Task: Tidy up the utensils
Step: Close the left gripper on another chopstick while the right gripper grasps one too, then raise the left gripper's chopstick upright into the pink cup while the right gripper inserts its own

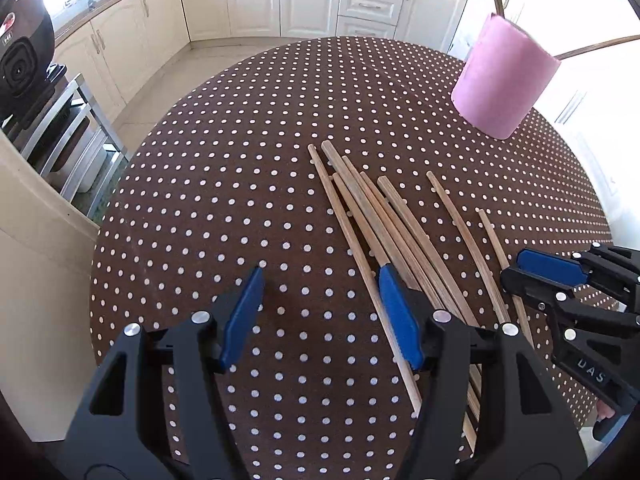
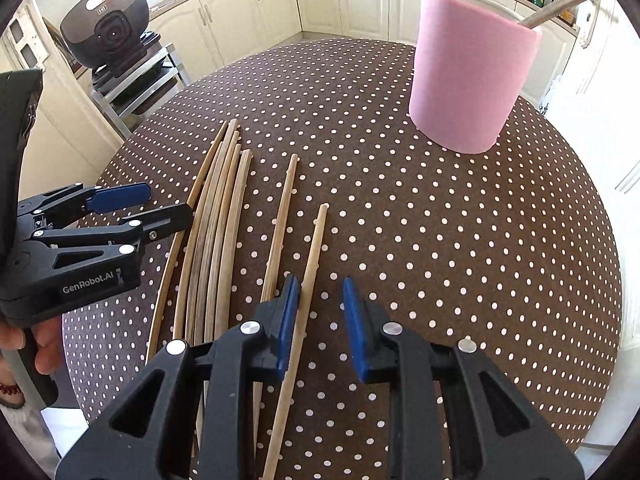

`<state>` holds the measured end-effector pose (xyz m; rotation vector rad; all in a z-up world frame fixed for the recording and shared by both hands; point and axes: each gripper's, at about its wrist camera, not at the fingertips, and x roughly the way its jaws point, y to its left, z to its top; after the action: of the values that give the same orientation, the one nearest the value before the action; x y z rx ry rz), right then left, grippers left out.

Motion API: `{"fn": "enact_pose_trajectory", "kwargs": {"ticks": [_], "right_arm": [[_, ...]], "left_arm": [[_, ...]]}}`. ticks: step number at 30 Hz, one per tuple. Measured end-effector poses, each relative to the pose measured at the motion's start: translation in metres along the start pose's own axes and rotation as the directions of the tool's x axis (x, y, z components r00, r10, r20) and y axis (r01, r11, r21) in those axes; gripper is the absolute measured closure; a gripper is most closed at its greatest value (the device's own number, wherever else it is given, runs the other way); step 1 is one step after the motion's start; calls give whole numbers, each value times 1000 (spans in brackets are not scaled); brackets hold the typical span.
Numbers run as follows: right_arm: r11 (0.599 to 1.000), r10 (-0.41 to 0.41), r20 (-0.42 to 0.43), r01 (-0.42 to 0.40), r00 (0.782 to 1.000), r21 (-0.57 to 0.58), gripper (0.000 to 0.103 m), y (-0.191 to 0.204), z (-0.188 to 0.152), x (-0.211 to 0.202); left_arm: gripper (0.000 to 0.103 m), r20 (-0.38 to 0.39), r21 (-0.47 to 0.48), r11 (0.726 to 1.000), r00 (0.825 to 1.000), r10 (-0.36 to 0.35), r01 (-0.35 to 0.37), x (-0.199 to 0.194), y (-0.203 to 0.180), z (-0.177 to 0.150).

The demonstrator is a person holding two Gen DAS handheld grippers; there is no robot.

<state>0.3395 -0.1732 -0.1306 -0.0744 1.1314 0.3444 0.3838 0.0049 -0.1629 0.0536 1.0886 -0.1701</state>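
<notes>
**Wooden sticks beside the pink holder**

The pink holder (image 2: 472, 80) stands upright on the dotted surface (image 2: 460, 248), two wooden handles (image 2: 560, 6) leaning out of it. Near it lie the wooden sticks (image 2: 224, 224), loosely side by side. The left hand-held gripper (image 1: 320, 312), labelled "GenRobot.AI", hovers spread apart over them. The right hand-held gripper (image 2: 320, 320) is also parted, straddling the stick nearest the holder (image 2: 310, 272).

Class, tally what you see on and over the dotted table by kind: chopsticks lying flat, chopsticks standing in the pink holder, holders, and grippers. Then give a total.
Chopsticks lying on the table: 8
Chopsticks standing in the holder: 2
Pink holder: 1
Grippers, left gripper and right gripper: 2
Total: 13
</notes>
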Motion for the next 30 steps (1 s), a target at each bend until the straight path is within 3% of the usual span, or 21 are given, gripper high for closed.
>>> {"fn": "enact_pose_trajectory", "kwargs": {"ticks": [4,13,17,21,26,30], "right_arm": [[1000,-20,-4,20,1000,-23,86,4,4,3],[1000,-23,13,23,1000,-12,98,1,4,8],[1000,-12,31,12,999,5,98,-3,2,6],[1000,10,57,-11,998,17,98,-10,-1,-5],[999,38,135,-41,990,20,98,-14,0,-42],[998,49,217,-56,975,26,98,-15,1,-77]], "left_arm": [[50,-2,19,1000,1000,21,-21,5,-6,8],[90,16,21,1000,1000,-5,5,6,-3,12],[97,37,1,1000,999,-23,23,3,-2,7],[98,58,-14,999,997,-46,46,-7,2,2],[98,125,-13,997,989,-75,77,-41,0,3],[98,204,3,994,973,-104,106,-81,-6,2]]}}
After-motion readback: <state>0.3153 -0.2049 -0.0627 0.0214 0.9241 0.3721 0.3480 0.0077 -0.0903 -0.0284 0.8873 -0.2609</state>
